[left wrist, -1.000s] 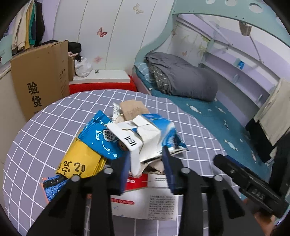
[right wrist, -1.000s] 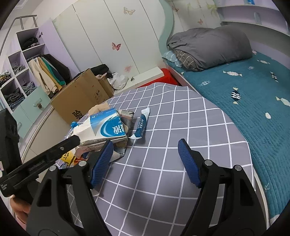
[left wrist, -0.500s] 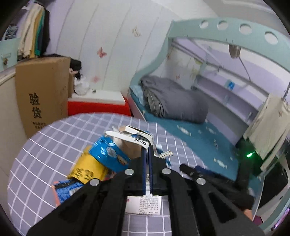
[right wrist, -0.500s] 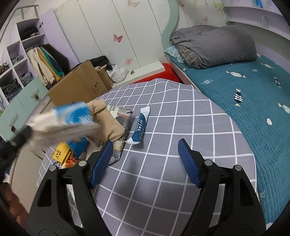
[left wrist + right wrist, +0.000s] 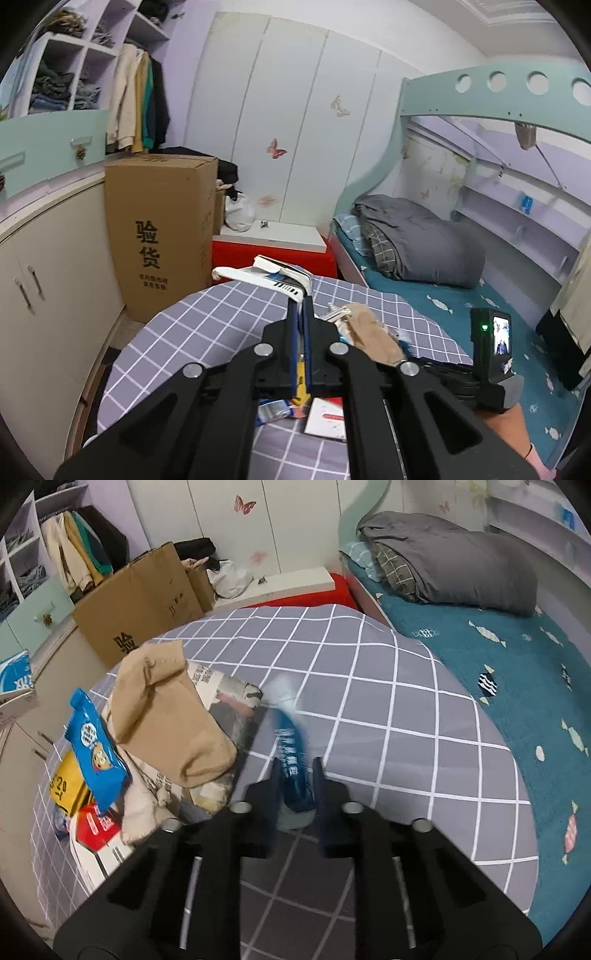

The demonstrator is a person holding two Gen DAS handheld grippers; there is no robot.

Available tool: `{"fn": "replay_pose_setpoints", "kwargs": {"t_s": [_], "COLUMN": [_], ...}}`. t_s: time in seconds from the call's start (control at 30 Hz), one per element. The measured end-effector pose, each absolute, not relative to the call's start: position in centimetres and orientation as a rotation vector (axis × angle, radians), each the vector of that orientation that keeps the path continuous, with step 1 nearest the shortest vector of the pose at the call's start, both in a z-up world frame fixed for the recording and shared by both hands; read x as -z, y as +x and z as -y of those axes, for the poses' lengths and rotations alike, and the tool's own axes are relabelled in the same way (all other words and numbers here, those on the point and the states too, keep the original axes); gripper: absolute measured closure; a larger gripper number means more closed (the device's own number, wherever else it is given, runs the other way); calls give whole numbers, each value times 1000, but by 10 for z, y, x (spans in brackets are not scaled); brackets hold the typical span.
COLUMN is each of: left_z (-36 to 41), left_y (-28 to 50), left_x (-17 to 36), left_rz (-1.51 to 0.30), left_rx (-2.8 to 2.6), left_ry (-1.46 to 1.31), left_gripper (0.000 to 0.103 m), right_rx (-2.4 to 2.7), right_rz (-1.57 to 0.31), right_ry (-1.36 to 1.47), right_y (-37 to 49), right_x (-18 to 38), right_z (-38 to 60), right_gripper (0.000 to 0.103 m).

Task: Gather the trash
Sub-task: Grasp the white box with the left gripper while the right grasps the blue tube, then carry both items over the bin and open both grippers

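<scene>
Flattened white-blue carton (image 5: pixel 273 277) lifted, blue tube wrapper (image 5: pixel 291 771) pinched, wrappers heaped

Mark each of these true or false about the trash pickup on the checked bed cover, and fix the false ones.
1. The left gripper is shut on a white and blue carton. True.
2. The right gripper has a blue and white stick packet between its fingers. True; its jaws have just been closing.
3. The brown paper bag lies on the teal bedsheet. False: it lies on the grey checked cover.
4. The tall cardboard box stands on the bed. False: it stands on the floor beside the cabinet.
</scene>
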State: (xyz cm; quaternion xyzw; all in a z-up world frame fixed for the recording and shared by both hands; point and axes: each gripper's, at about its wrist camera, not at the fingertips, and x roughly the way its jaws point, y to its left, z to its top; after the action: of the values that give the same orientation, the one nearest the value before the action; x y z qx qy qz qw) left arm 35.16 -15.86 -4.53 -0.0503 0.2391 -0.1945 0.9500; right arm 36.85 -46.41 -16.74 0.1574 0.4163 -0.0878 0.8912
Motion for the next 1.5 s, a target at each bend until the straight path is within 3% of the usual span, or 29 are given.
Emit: {"fn": "replay_pose_setpoints", "kwargs": {"t_s": [0.33, 0.7, 1.13, 1.5], "left_z": [110, 21, -110, -187], "left_y": [336, 313, 295, 295], "left_x": [48, 57, 102, 157], "left_rz": [-485, -494, -581, -727], "left_rx": [342, 230, 45, -78], "left_ry": [-145, -204, -278, -299], "left_gripper": [101, 101, 101, 101], "right_rx": [140, -118, -409, -598], "right_rz": [-709, -673, -782, -911], "right_ry": [386, 293, 158, 65], "right_y": [312, 308, 325, 332], "right_x": [119, 74, 93, 145], "right_z": [448, 319, 142, 14], "right_gripper": [90, 90, 90, 90]}}
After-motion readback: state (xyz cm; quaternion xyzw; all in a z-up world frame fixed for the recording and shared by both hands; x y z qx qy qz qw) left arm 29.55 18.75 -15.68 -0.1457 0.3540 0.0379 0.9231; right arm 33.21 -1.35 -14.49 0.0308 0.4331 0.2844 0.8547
